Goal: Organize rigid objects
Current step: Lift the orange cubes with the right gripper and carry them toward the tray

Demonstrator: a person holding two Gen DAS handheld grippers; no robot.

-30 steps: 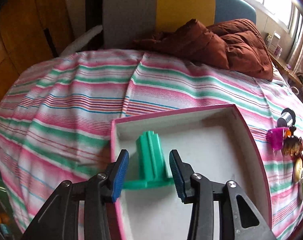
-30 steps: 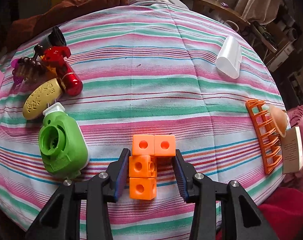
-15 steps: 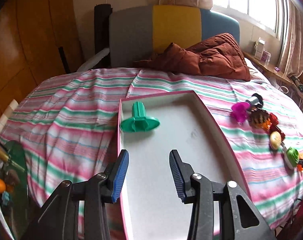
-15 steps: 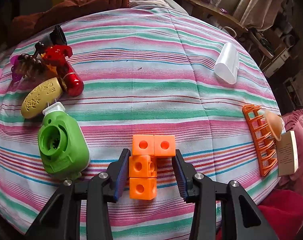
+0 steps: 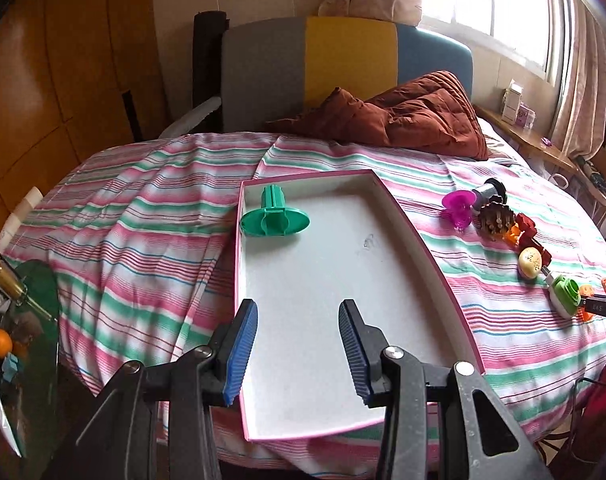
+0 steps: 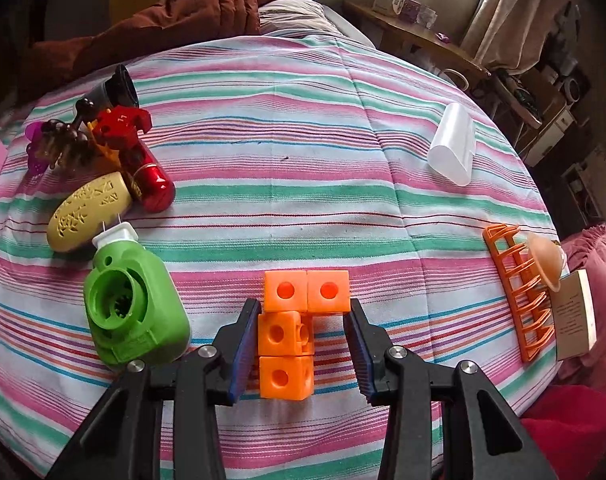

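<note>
Withdrawn from the green spool (image 5: 274, 216), the left gripper (image 5: 298, 354) now hangs partly open and empty over the near end of the pink-rimmed tray (image 5: 435, 264); the spool lies alone in the tray's far left corner, so that deposit appears complete. Unmoved, the right gripper (image 6: 302, 350) stands partly open astride the orange linking cubes (image 6: 299, 322) on the striped sheet (image 6: 303, 184); whether the pads press them cannot be told. These cubes are judged next for the tray.
</note>
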